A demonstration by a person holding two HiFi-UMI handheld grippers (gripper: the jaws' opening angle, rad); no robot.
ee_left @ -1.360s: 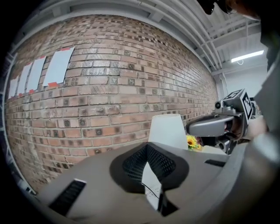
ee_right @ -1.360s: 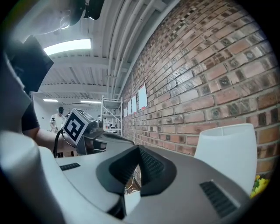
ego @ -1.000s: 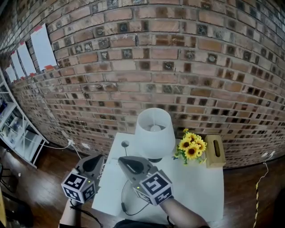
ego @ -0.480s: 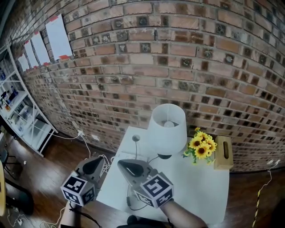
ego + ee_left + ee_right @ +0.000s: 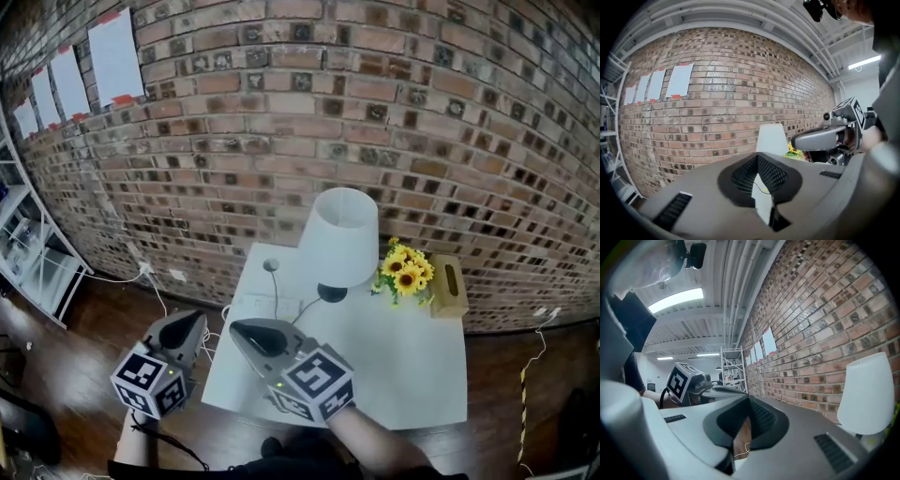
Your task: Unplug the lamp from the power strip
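The fingers (image 5: 708, 197) of the left gripper (image 5: 190, 325) are clenched together with nothing between them. The fingers (image 5: 797, 441) of the right gripper (image 5: 246, 331) are likewise pressed shut and empty. The left gripper hangs off the left edge of the white square surface (image 5: 412, 375), above the dark wooden floor (image 5: 84, 328). The right gripper hovers over the surface's near left corner. The white-shaded lamp with a dark round base (image 5: 339, 232) stands at the far side of the surface, apart from both grippers, before the red brick wall (image 5: 281, 112). To its right are yellow sunflowers (image 5: 405, 270) and a wooden tissue box (image 5: 450, 287).
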